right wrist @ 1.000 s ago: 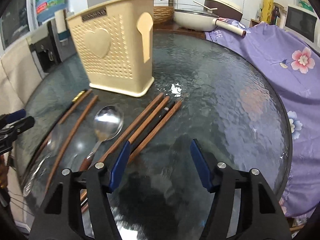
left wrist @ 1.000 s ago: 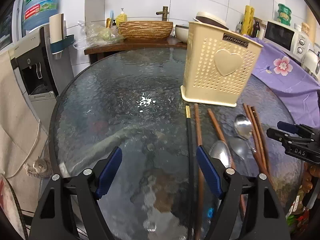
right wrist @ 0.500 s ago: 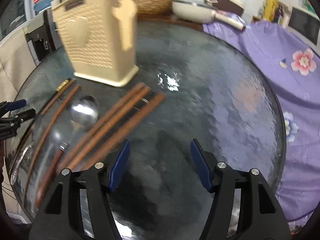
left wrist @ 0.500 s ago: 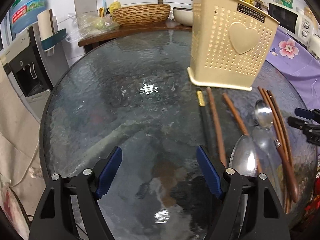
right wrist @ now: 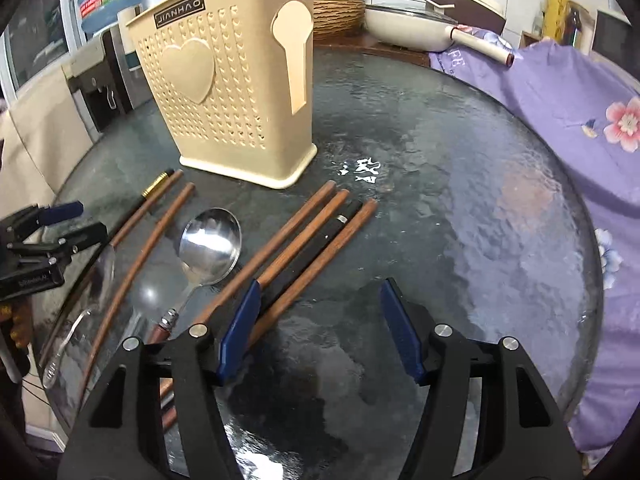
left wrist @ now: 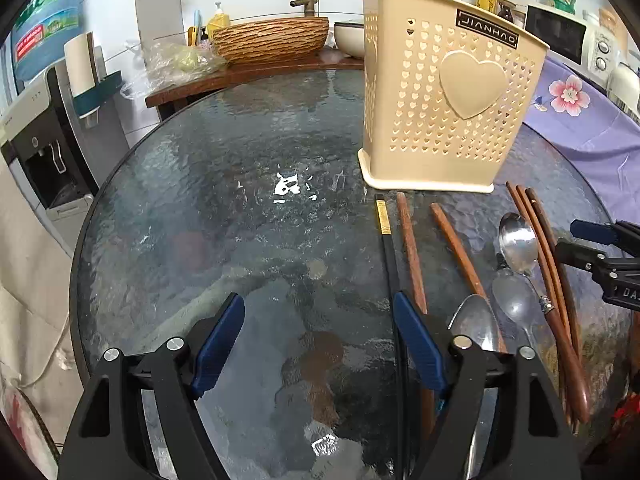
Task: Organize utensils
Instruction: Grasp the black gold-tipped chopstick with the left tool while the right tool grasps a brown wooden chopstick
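Note:
A cream perforated utensil holder [left wrist: 448, 92] [right wrist: 236, 92] stands upright on the round glass table [left wrist: 224, 208] [right wrist: 460, 184]. In front of it lie a black gold-banded chopstick [left wrist: 390, 256], brown chopsticks [left wrist: 410, 248] [right wrist: 280, 240] and two steel spoons [left wrist: 518, 242] [right wrist: 210, 246]. My left gripper [left wrist: 320, 340] is open and empty, its right finger over the black chopstick. My right gripper [right wrist: 320, 328] is open and empty, its left finger over a bundle of brown chopsticks. Each gripper shows in the other's view, the right one [left wrist: 600, 256] and the left one [right wrist: 44, 236].
A purple floral cloth [right wrist: 580, 92] covers the table's right side. A wooden counter behind carries a woven basin [left wrist: 270, 38], a pan [right wrist: 412, 26] and a microwave [left wrist: 560, 32]. A water dispenser [left wrist: 44, 128] stands at the left.
Both grippers have moved closer to the table and the holder. The right gripper swung left then back, so its left finger again sits over the chopstick bundle. Both stayed open.

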Motion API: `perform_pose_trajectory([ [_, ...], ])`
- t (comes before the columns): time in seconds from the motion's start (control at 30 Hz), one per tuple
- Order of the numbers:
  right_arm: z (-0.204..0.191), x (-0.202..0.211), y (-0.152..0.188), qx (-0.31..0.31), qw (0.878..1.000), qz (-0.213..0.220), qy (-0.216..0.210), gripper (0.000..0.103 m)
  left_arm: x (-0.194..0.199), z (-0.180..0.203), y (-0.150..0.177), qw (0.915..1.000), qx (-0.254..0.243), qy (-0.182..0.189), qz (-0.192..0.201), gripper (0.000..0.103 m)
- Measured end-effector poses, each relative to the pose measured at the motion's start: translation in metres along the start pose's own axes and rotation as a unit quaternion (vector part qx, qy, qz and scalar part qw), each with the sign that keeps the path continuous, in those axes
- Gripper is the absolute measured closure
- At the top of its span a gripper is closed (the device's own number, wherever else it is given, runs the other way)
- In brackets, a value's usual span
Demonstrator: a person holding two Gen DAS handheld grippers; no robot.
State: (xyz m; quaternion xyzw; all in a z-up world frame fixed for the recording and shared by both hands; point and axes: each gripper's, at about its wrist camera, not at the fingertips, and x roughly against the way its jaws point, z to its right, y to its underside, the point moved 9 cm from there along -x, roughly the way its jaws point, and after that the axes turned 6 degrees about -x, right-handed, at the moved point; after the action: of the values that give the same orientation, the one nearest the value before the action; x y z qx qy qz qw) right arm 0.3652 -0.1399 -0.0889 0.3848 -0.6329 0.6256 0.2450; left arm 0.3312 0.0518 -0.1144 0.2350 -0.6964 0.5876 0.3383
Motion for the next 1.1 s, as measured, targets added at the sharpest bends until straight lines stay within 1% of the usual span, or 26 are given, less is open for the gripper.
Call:
perform_pose_trajectory([
  [0.1,0.01,0.004,0.003,0.004,1.0,-0.01,0.003,0.041,0.001,-0.001,0.0,0.9999,-0.011,-0.003,-0.004,0.027],
  [0.17,0.027,0.005,0.01,0.005,0.999,-0.024,0.03,0.041,0.001,-0.007,0.0,0.9991,-0.027,-0.032,-0.009,0.028],
  [0.2,0.033,0.007,0.011,0.002,0.999,-0.022,0.029,0.041,0.0,-0.013,0.0,0.9982,-0.034,-0.049,-0.012,0.028],
  [0.23,0.042,0.01,0.013,-0.016,0.999,-0.025,0.028,0.041,0.0,-0.016,0.0,0.9981,-0.033,-0.051,-0.013,0.029],
  [0.33,0.042,0.016,0.006,-0.049,0.999,-0.017,-0.014,0.041,0.004,-0.018,-0.007,0.9995,-0.015,-0.027,-0.003,0.029],
  [0.4,0.038,0.014,-0.001,-0.053,0.998,-0.01,-0.015,0.041,0.004,-0.011,-0.014,0.9996,-0.019,-0.022,0.004,0.029],
  [0.5,0.022,0.001,-0.007,-0.058,0.998,-0.02,-0.025,0.041,-0.001,0.003,-0.021,0.9992,-0.035,-0.017,0.006,0.029],
  [0.57,0.016,-0.005,-0.006,-0.053,0.998,-0.022,-0.019,0.043,-0.006,0.009,-0.021,0.9989,-0.042,-0.02,0.002,0.029],
  [0.63,0.014,-0.006,-0.009,-0.04,0.999,-0.015,0.003,0.044,-0.009,0.008,-0.021,0.9989,-0.04,-0.024,-0.002,0.029],
  [0.67,0.015,-0.007,-0.01,-0.039,0.999,-0.015,0.011,0.045,-0.011,0.007,-0.021,0.999,-0.037,-0.024,-0.003,0.029],
  [0.77,0.017,-0.005,-0.009,-0.036,0.999,-0.019,0.018,0.046,-0.011,0.005,-0.019,0.9992,-0.035,-0.02,-0.004,0.029],
  [0.93,0.028,-0.007,-0.008,-0.057,0.998,-0.027,0.012,0.047,-0.015,0.003,-0.018,0.9991,-0.037,-0.015,-0.012,0.029],
  [1.0,0.026,-0.01,-0.011,-0.058,0.998,-0.028,0.012,0.047,-0.018,0.004,-0.017,0.999,-0.038,-0.013,-0.02,0.029],
  [1.1,0.02,-0.01,-0.015,-0.068,0.997,-0.028,0.004,0.05,-0.018,0.002,-0.022,0.999,-0.037,-0.015,-0.017,0.029],
])
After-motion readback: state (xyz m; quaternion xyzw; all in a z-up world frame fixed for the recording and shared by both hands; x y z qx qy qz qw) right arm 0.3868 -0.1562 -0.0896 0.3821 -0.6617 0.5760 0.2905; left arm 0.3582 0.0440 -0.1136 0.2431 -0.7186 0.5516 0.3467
